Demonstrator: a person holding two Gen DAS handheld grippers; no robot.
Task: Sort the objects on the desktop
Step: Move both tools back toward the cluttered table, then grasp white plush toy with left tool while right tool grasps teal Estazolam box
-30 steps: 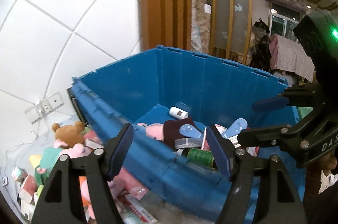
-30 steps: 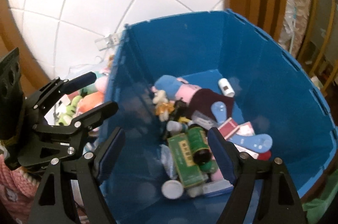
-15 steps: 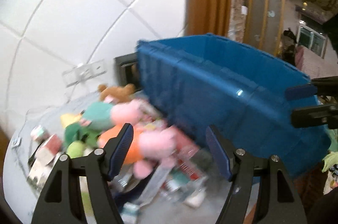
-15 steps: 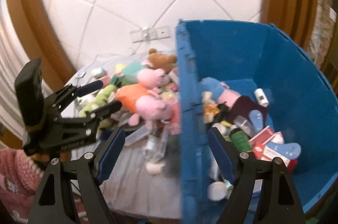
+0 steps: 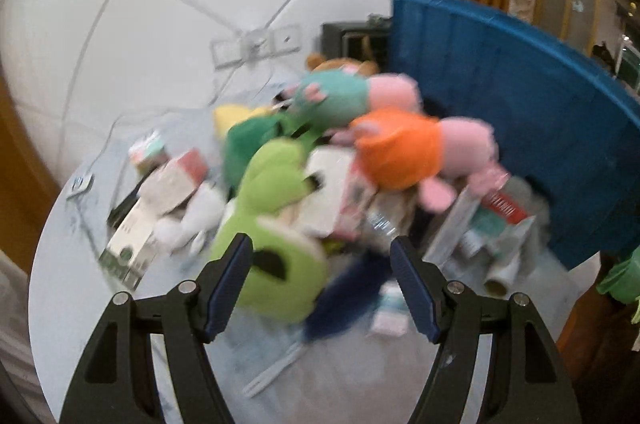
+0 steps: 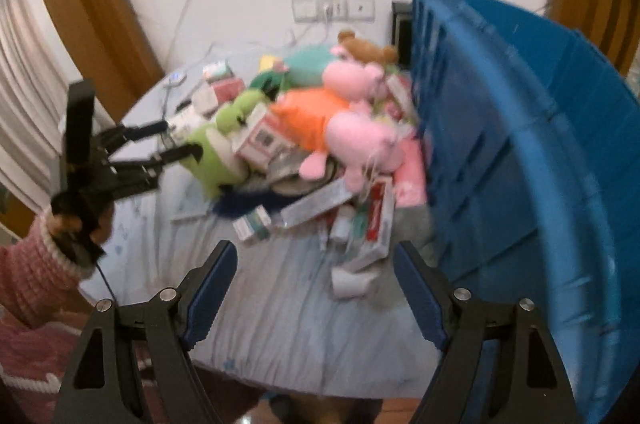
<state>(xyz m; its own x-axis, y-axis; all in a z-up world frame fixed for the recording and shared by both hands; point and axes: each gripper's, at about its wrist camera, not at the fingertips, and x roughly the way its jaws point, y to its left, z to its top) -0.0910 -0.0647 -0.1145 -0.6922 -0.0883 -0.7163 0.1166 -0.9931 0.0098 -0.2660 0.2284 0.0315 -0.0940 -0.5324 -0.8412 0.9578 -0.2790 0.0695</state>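
A heap of plush toys and small boxes lies on the round grey table beside the blue crate. My left gripper hangs open just above a green frog plush, nothing between its pads. In the right wrist view the left gripper shows at the left, at the frog plush. My right gripper is open and empty over the table's near part, short of a toothpaste box. An orange-dressed pink pig plush tops the heap.
A brown teddy and a teal plush lie at the back near wall sockets. A dark blue tassel-like item and a white roll lie at the heap's near side. A pink sleeve shows at the left.
Both grippers swung left and down, away from the inside of the blue crate to the heap on the table. Both stayed open and empty.
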